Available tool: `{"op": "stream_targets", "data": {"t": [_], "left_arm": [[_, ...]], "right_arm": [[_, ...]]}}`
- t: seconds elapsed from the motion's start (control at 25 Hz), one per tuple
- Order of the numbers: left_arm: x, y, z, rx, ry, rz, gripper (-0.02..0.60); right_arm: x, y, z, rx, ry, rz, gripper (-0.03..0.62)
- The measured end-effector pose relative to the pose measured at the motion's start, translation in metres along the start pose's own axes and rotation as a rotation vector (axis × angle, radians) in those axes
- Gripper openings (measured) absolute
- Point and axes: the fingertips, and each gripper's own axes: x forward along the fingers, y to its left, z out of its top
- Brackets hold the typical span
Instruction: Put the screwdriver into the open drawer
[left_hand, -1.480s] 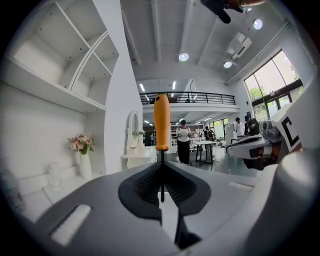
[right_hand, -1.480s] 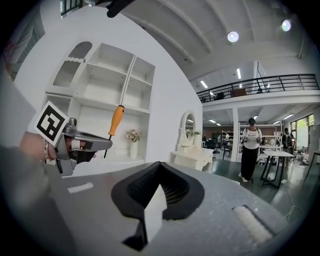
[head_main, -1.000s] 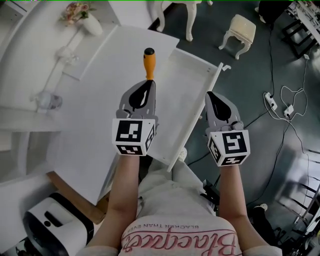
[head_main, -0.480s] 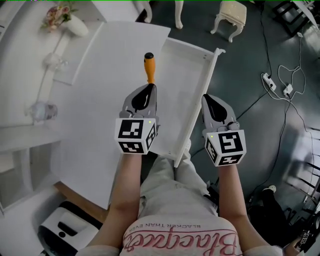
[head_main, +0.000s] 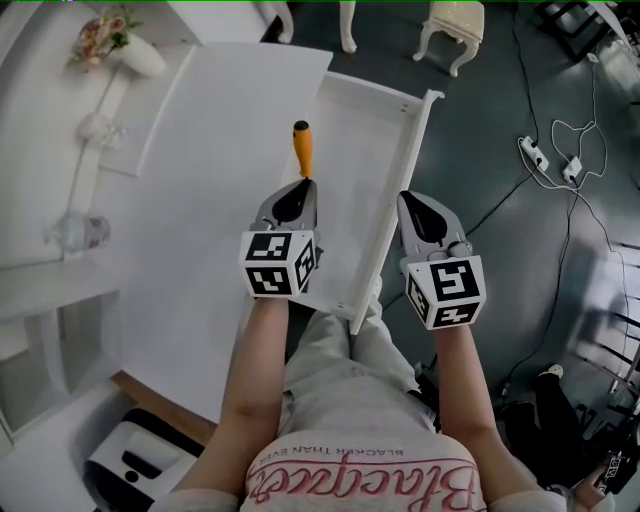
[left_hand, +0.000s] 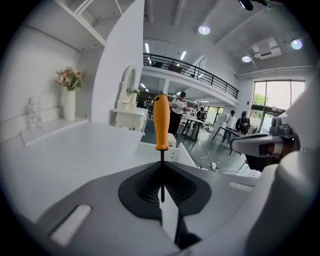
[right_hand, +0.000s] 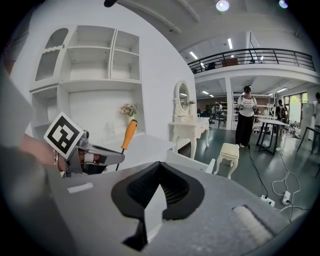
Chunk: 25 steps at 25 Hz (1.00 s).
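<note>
White furniture filled most of the head view: a desk top (head_main: 220, 150) with the open drawer (head_main: 365, 140) pulled out from under its edge, over dark floor. Beyond the drawer's far end stood a small stool (head_main: 455, 25), and cables (head_main: 560, 170) trailed on the floor out past the drawer's front panel.

The left gripper (head_main: 300, 188) hung at the desk-side edge of the drawer, its jaws clamped on the thin metal shaft of the screwdriver (head_main: 302, 148). The orange handle stuck out ahead of the jaws, roughly along the line where desk top meets drawer, so the tool was in the air and not yet inside. The right gripper (head_main: 408, 200) hovered just outside the drawer's front panel, jaws together on nothing.

The grip looked like the weak point. The pads held only the narrow shaft while the heavier handle overhung, so the tool might pivot or slip as it was carried across. Letting go too near the desk-side edge could leave the handle resting on the desk top instead of in the drawer, and a drop from height could send the round handle rolling.
</note>
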Motion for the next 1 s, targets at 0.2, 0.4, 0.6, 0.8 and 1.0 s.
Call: {"op": "stream_targets", "data": {"t": [0.2, 0.4, 0.6, 0.8, 1.0], "left_arm": [[0.012, -0.001, -0.031, -0.018, 0.087, -0.011, 0.028], [0.025, 0.001, -0.057, -0.033, 0.18, -0.013, 0.028], [0.038, 0.007, -0.076, -0.049, 0.264, 0.0, 0.028], [0.052, 0.01, -0.092, -0.056, 0.334, -0.004, 0.028], [0.064, 0.014, -0.113, -0.055, 0.411, -0.012, 0.028]], "right_arm": [[0.004, 0.005, -0.009, 0.001, 0.027, 0.006, 0.002], [0.009, 0.007, -0.018, 0.006, 0.048, 0.011, 0.002], [0.012, 0.008, -0.024, 0.01, 0.07, 0.02, 0.002], [0.018, 0.007, -0.029, 0.017, 0.082, 0.022, 0.002], [0.024, 0.01, -0.031, 0.021, 0.087, 0.029, 0.002]]}}
